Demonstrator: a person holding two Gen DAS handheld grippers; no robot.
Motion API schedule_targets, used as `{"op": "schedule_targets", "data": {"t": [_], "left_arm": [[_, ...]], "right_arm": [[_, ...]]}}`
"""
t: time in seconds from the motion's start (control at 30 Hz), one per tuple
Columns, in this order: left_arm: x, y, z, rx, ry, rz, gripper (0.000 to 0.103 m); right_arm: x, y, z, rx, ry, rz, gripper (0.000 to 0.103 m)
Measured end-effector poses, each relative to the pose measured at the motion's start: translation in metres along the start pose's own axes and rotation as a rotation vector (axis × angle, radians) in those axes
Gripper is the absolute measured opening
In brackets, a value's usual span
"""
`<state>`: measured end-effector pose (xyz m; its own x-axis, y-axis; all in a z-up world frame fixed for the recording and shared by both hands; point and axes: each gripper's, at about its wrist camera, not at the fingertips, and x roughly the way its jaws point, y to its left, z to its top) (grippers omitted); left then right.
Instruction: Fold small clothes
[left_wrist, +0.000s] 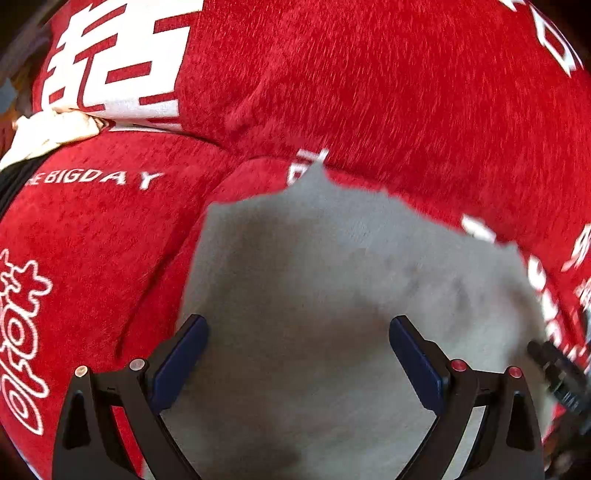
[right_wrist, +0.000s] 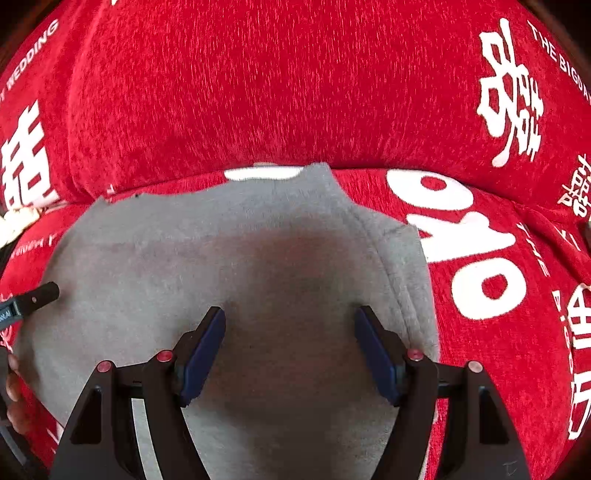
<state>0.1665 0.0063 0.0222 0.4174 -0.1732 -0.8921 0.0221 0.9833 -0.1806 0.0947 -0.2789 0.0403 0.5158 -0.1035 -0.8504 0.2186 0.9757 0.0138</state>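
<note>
Grey garment (right_wrist: 229, 258) edges on red cover (right_wrist: 258, 92) | both jaws apart, empty

A red plush cover (left_wrist: 369, 92) printed with white characters and English lettering; a cream cloth (left_wrist: 48, 129) lies at its edge.

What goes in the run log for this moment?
left claw: open | right claw: open | grey garment: flat on red blanket, ungripped

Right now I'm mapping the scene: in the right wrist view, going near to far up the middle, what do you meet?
Right gripper with open jaws → grey garment → white lettering at its far edge → plain red cover.
</note>
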Motion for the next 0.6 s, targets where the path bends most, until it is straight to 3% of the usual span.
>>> {"op": "schedule_targets", "data": {"t": [0.1,0.2,0.23,0.33,0.43,0.47,0.6], "left_arm": [[0.028,-0.023,0.018,0.026,0.083,0.015,0.099],[0.054,-0.042,0.032,0.090,0.094,0.175,0.103],[0.060,-0.041,0.038,0.076,0.096,0.186,0.103],[0.073,-0.031,0.055,0.003,0.111,0.201,0.103],[0.080,-0.033,0.065,0.016,0.109,0.221,0.103],[0.080,-0.034,0.066,0.023,0.108,0.224,0.103],[0.054,-0.020,0.065,0.013,0.098,0.175,0.103]], "right_arm": [[0.020,0.022,0.016,-0.068,0.041,-0.033,0.076],[0.049,0.026,0.033,-0.059,0.099,-0.048,0.079],[0.056,0.021,0.039,-0.026,0.107,-0.044,0.079],[0.072,0.005,0.056,0.064,0.116,-0.015,0.079],[0.085,0.001,0.064,0.053,0.120,-0.085,0.082],[0.086,-0.003,0.064,0.065,0.109,-0.070,0.083],[0.063,-0.010,0.058,0.104,0.066,-0.044,0.083]]}}
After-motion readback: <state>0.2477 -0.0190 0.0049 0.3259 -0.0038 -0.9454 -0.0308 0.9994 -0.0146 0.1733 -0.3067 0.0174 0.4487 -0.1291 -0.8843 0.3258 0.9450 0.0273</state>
